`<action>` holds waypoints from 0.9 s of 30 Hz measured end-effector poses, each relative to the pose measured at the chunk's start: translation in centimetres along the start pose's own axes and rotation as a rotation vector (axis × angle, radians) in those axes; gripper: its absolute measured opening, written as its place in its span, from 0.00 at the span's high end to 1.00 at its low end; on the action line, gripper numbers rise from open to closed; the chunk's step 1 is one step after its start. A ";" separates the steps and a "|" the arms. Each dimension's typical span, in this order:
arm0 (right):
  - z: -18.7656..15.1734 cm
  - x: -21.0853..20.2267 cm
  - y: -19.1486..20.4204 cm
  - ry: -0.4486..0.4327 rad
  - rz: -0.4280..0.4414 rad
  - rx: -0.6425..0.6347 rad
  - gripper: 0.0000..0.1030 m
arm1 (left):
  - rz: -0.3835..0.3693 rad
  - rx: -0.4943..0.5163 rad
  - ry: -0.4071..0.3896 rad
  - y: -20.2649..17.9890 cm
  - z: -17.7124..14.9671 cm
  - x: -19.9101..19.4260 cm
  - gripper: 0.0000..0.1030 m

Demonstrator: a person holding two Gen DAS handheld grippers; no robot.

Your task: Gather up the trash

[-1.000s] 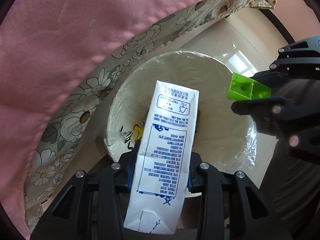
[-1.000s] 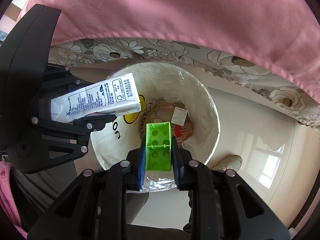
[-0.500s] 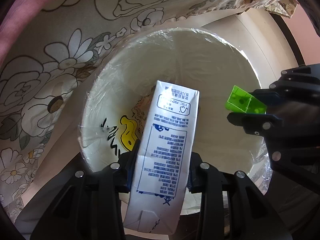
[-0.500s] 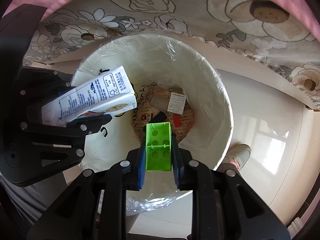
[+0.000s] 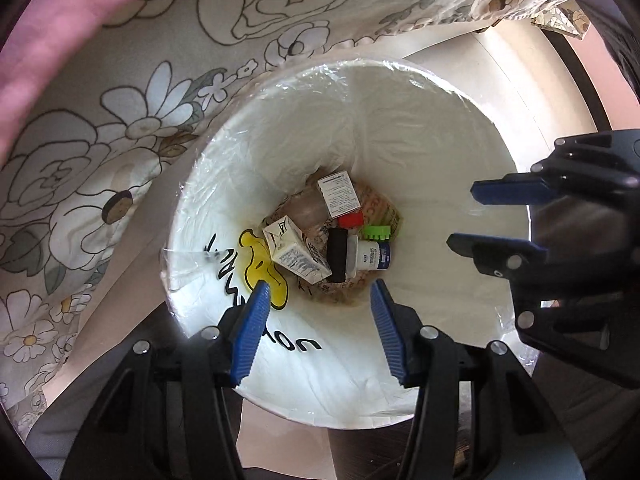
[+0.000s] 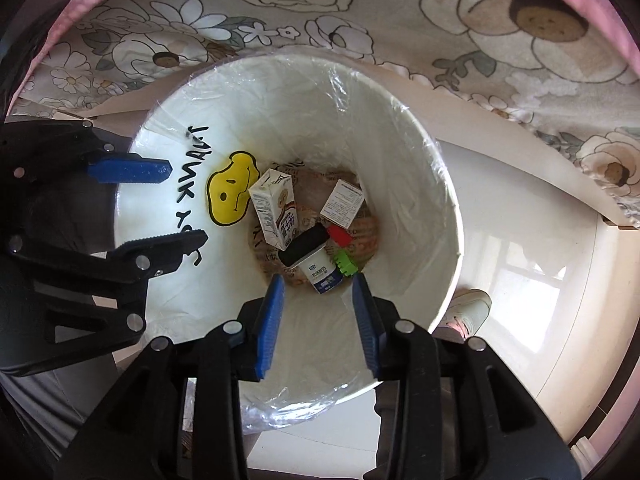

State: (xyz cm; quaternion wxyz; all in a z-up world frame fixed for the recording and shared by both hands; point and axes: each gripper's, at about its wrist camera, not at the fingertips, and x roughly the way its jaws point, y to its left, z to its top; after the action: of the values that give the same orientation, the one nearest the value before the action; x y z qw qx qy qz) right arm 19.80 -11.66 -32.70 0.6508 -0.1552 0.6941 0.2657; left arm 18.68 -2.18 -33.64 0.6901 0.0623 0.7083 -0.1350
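Observation:
Both grippers point straight down over a white, plastic-lined trash bin (image 5: 420, 128) (image 6: 400, 128). My left gripper (image 5: 318, 300) has its jaws opening, with nothing between them. The right gripper (image 6: 318, 292) is opening too and is also empty. At the bin's bottom lie the white milk carton (image 5: 294, 254) (image 6: 274, 210), the green brick (image 5: 378, 233) (image 6: 346, 266), a small yogurt bottle (image 5: 368, 255) (image 6: 320, 270), a red piece (image 5: 350, 221) (image 6: 339, 236), a black object (image 5: 337, 254) and a small white box (image 5: 339, 197) (image 6: 343, 203).
A floral bedsheet (image 5: 100, 140) (image 6: 500, 40) under a pink cover (image 5: 44, 40) hangs beside the bin. Glossy cream floor (image 6: 520, 280) lies to the right, with a shoe (image 6: 470, 312) by the bin's rim. Each gripper shows in the other's view (image 5: 496, 216) (image 6: 176, 204).
Both grippers opened. The milk carton dropped from the left one and the green brick from the right one; both now lie at the bin's bottom. Earlier, both hands sank toward the bin.

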 end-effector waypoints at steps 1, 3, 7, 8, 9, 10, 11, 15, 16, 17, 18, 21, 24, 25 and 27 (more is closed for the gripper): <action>-0.1 -0.6 0.2 -0.013 -0.001 0.000 0.64 | 0.004 0.004 -0.014 -0.1 -0.2 -0.6 0.47; -0.4 -2.1 0.4 -0.041 -0.003 0.002 0.64 | 0.020 0.014 -0.052 -0.5 -0.6 -1.9 0.47; -1.5 -5.7 0.8 -0.117 -0.025 -0.006 0.64 | 0.045 0.023 -0.134 -1.3 -0.7 -5.2 0.47; -1.8 -6.8 1.0 -0.138 -0.028 -0.007 0.64 | 0.050 0.028 -0.158 -1.3 -0.8 -6.1 0.47; -2.1 -7.9 1.1 -0.161 -0.028 -0.007 0.64 | 0.055 0.035 -0.184 -1.5 -0.9 -7.2 0.47; -2.3 -8.9 1.2 -0.183 -0.027 -0.005 0.64 | 0.065 0.044 -0.209 -1.7 -1.1 -8.2 0.47; -2.6 -10.0 1.3 -0.205 -0.028 -0.002 0.63 | 0.081 0.051 -0.234 -1.8 -1.2 -9.4 0.47; -3.9 -14.4 1.9 -0.293 -0.031 0.019 0.57 | 0.115 0.067 -0.331 -2.6 -2.1 -14.1 0.47; -4.2 -15.3 2.2 -0.314 -0.034 0.021 0.57 | 0.120 0.072 -0.349 -2.8 -2.4 -15.1 0.47; -4.7 -16.3 2.5 -0.333 -0.041 0.023 0.56 | 0.127 0.078 -0.368 -3.0 -2.8 -16.2 0.47; -5.2 -17.2 2.9 -0.351 -0.046 0.025 0.54 | 0.143 0.083 -0.389 -3.3 -3.2 -17.4 0.47; -6.9 -19.9 4.1 -0.411 -0.052 0.029 0.47 | 0.209 0.111 -0.442 -4.2 -4.8 -20.2 0.45; -8.9 -22.5 5.3 -0.475 -0.067 0.049 0.38 | 0.211 0.102 -0.481 -4.6 -6.7 -23.0 0.34; -9.5 -23.1 5.7 -0.493 -0.077 0.057 0.37 | 0.201 0.093 -0.489 -4.6 -7.2 -23.7 0.33; -11.0 -24.2 6.4 -0.522 -0.106 0.077 0.34 | 0.199 0.078 -0.512 -4.7 -8.5 -25.0 0.30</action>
State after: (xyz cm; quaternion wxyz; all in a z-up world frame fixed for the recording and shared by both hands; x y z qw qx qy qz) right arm 9.73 -15.88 -7.65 0.8262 -0.0928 0.5032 0.2356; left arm 10.19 -1.87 -8.21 0.8535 0.1220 0.4956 -0.1053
